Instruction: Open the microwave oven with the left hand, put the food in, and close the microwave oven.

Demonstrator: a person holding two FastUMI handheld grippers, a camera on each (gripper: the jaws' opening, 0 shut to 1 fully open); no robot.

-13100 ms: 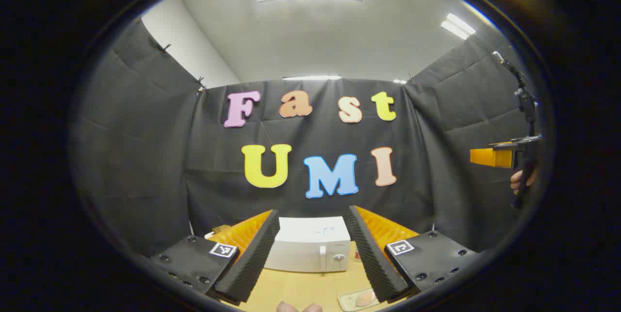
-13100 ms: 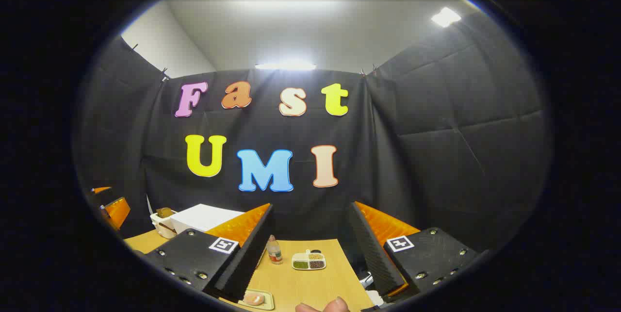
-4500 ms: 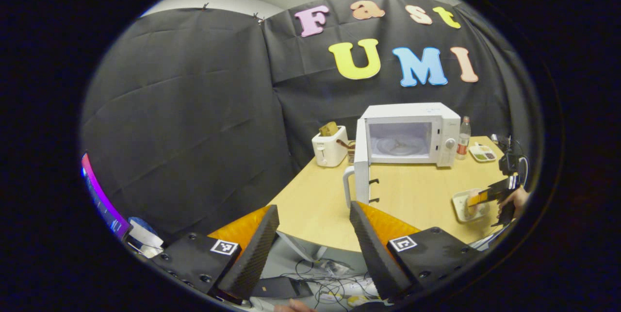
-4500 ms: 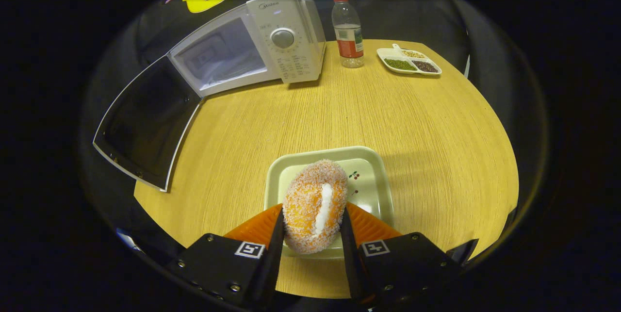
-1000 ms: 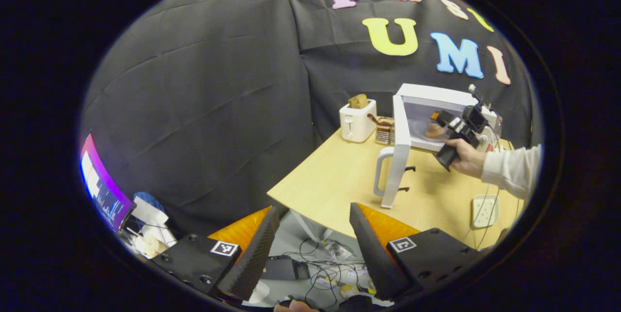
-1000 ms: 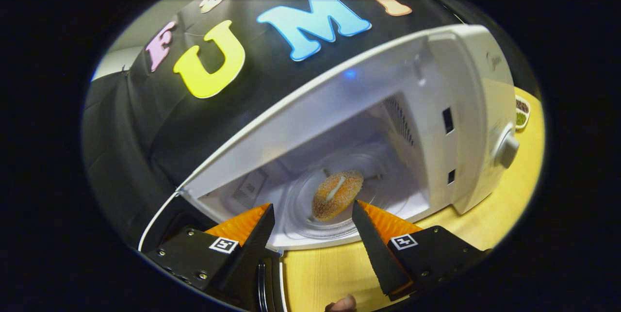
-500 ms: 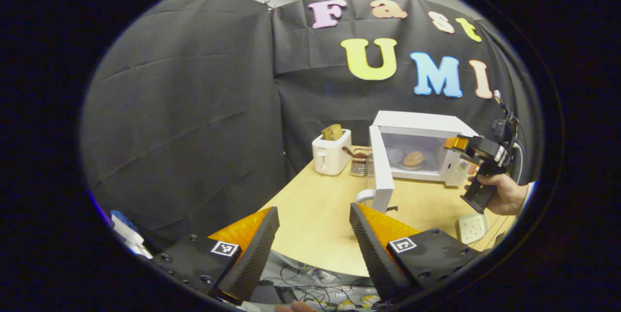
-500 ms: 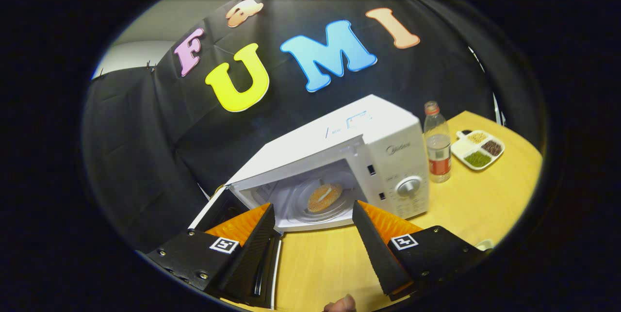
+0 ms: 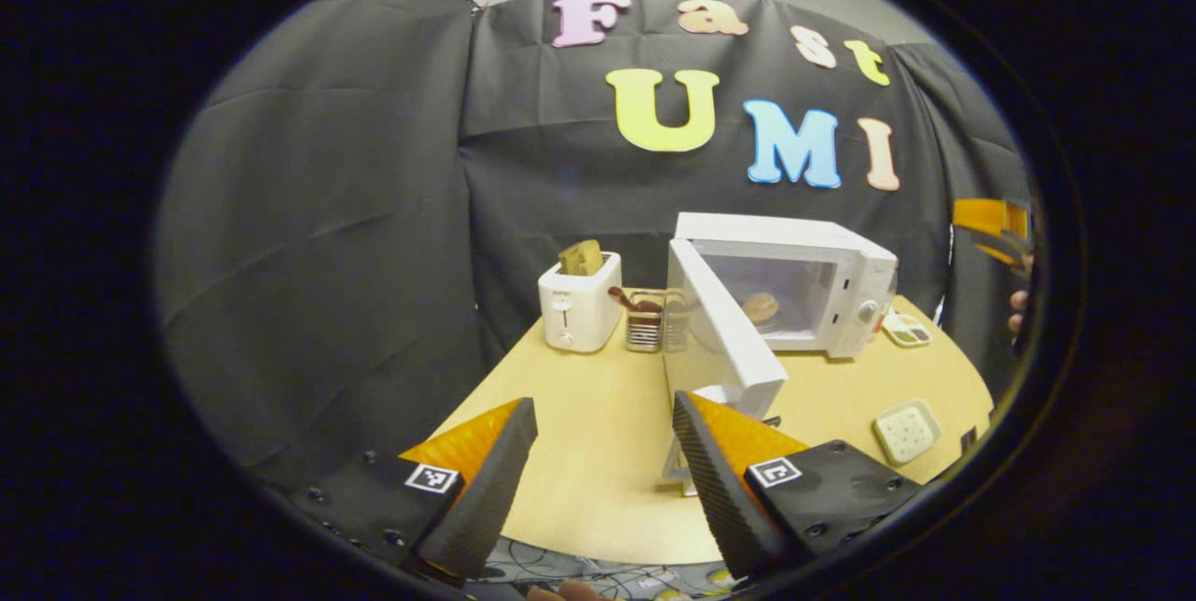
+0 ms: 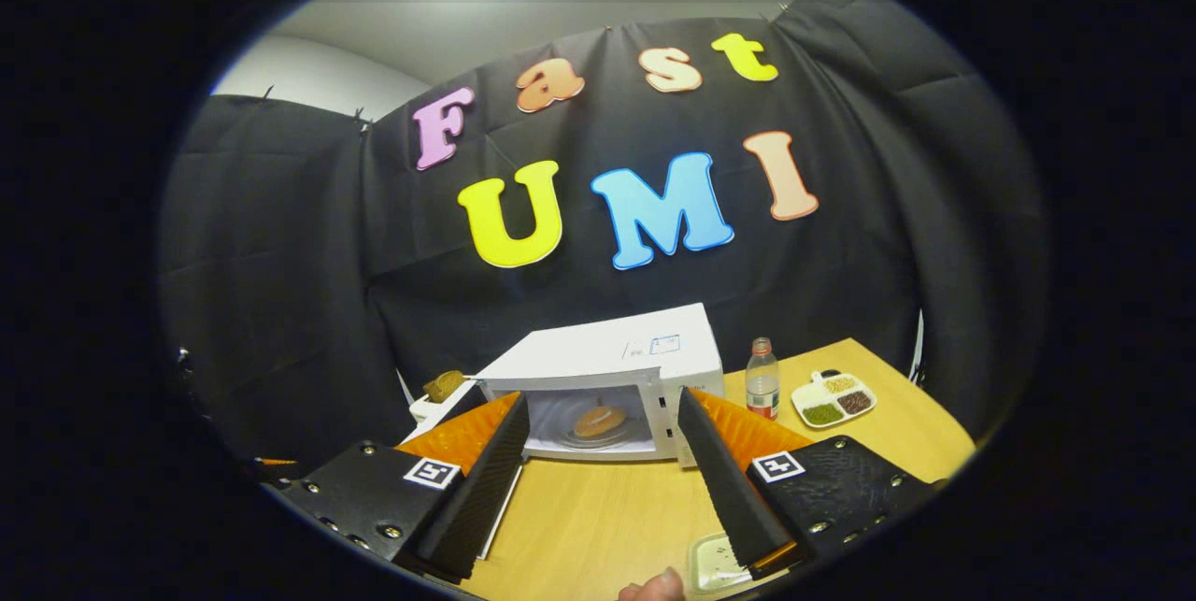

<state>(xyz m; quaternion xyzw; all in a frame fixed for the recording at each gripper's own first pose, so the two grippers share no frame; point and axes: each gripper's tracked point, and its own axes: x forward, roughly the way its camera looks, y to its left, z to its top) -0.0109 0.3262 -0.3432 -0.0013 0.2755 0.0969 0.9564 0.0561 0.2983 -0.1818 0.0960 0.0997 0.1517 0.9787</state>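
Left gripper view: my left gripper (image 9: 603,479) sits at the bottom centre with its fingers spread and nothing between them; the microwave oven (image 9: 794,279) stands right of centre on the table (image 9: 598,451), its door (image 9: 724,335) swung open toward me; the food (image 9: 761,307) lies inside the cavity; a toaster (image 9: 577,311) stands left of the oven; a small empty tray (image 9: 906,430) lies at lower right

Right gripper view: my right gripper (image 10: 607,489) is at the bottom centre, fingers spread and empty; just above them the open microwave oven (image 10: 617,377) shows the food (image 10: 599,421) on its turntable; a bottle (image 10: 762,379) and a divided dish (image 10: 833,398) stand to the right of the oven
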